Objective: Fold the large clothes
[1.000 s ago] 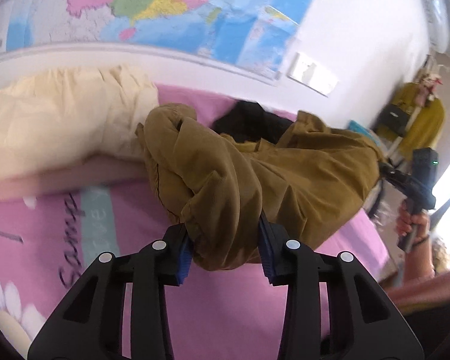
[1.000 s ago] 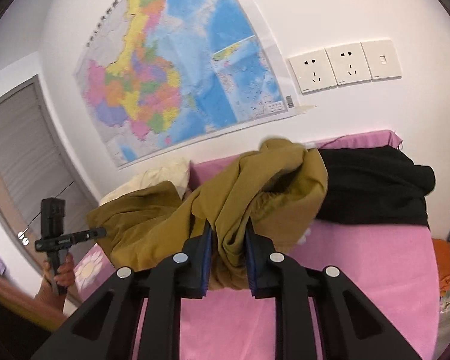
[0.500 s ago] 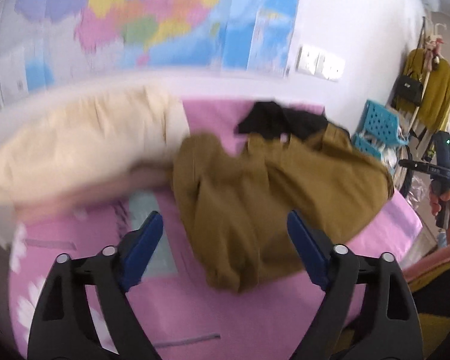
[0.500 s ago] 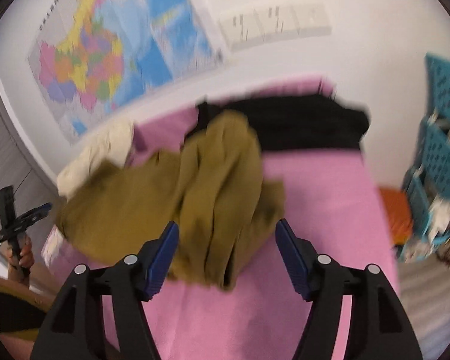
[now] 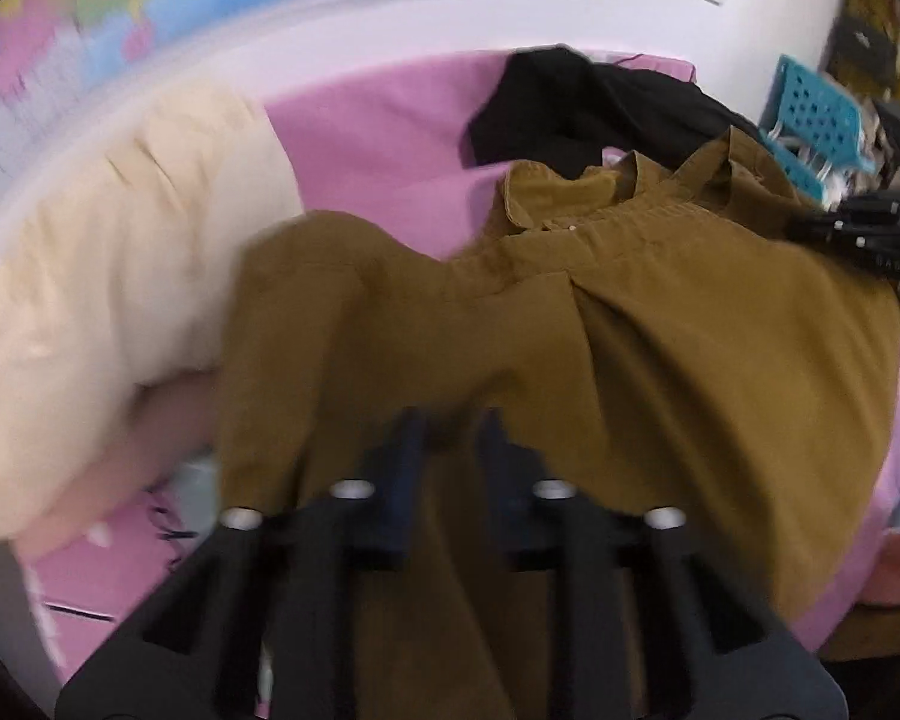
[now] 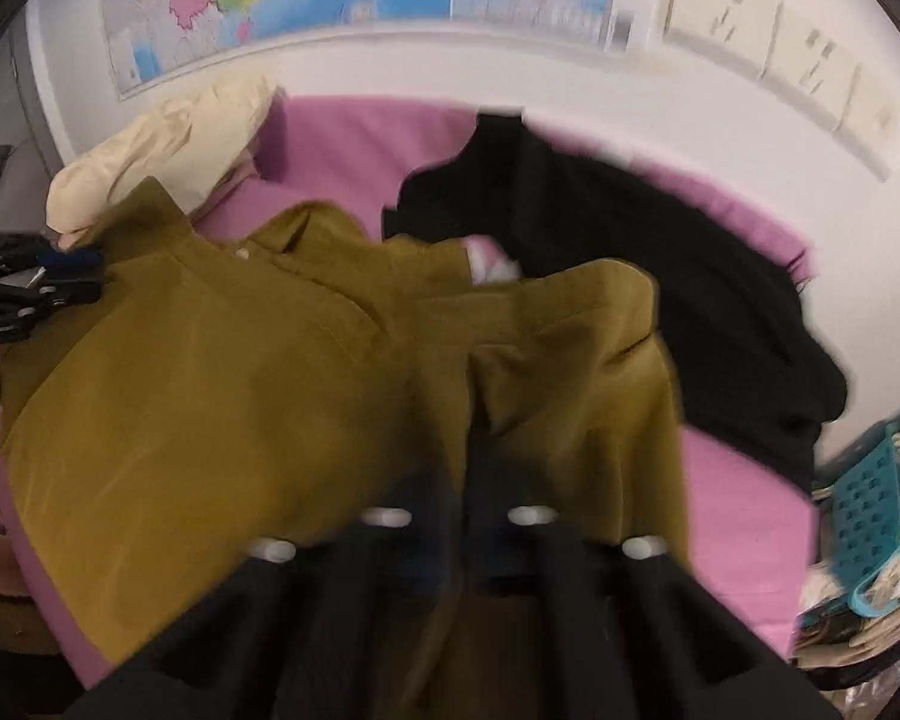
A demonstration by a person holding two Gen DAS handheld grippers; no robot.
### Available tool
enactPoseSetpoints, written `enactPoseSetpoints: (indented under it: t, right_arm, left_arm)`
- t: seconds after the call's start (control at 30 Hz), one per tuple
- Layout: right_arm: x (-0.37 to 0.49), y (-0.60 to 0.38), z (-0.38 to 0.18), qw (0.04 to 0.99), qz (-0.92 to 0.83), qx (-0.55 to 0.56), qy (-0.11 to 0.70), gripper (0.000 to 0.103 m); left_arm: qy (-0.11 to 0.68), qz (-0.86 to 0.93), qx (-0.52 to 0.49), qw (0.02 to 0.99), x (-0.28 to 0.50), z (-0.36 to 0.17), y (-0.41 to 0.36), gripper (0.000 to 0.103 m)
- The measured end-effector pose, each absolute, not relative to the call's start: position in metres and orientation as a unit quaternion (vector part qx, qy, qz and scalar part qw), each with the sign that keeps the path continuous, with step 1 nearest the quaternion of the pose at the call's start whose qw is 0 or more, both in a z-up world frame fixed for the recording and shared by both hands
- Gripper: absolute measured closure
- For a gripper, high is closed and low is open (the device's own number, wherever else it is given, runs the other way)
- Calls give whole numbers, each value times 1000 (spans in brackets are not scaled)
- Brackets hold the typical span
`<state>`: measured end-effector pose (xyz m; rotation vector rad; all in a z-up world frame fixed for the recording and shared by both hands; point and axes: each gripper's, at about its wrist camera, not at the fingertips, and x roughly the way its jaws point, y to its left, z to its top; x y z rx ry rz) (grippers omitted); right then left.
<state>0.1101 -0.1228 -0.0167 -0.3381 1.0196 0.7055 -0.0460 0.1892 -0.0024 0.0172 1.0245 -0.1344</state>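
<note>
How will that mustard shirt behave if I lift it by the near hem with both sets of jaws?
The mustard shirt lies in soft folds and creases on the pink bed sheet, so it will likely droop between the two grips. It looks broad, so expect the far collar end to drag. The woven cloth seems unlikely to slip from shut jaws.

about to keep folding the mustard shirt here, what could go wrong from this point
1. The left gripper and right gripper pinch the near hem of the mustard shirt; both views are blurred, so the thin cloth may slip out.
2. The shirt's far edge overlaps the black garment; pulling could drag it along.
3. The left sleeve lies bunched against the cream pillow, so a fold may trap creases.
</note>
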Motion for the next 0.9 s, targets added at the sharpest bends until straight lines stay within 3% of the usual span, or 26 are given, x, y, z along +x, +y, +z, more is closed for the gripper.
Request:
enactPoseSetpoints:
  t: [0.23,0.4,0.47,0.5,0.53,0.7,0.77,0.83,0.9]
  right_arm:
    - [127,-129,48,854,327,-88,394,101]
    - [163,-104,13,842,300,-111,435,101]
    - [171,-92,-11,828,285,-141,463,101]
    - [171,-86,-24,817,281,-161,478,101]
    - [170,-83,-38,808,274,-179,490,100]
    - [165,-89,-48,796,276,-177,508,97]
    - [163,-96,-41,803,273,-162,503,78]
    - [156,-105,-30,809,290,-135,493,64]
    - [148,-113,-19,817,297,-122,478,60]
  left_arm:
    - [427,-3,-23,904,-45,38,228,102]
    - [415,-9,-52,908,-51,47,236,100]
    - [425,-35,-56,903,-51,47,227,68]
    - [427,-34,-42,903,-52,45,221,45]
    - [434,-36,-20,900,-52,41,214,33]
    - [482,-20,33,875,-39,16,199,34]
    - [498,-15,42,866,-32,6,198,36]
    - [510,2,57,858,-27,-5,197,49]
    - [517,10,59,854,-23,-11,198,56]
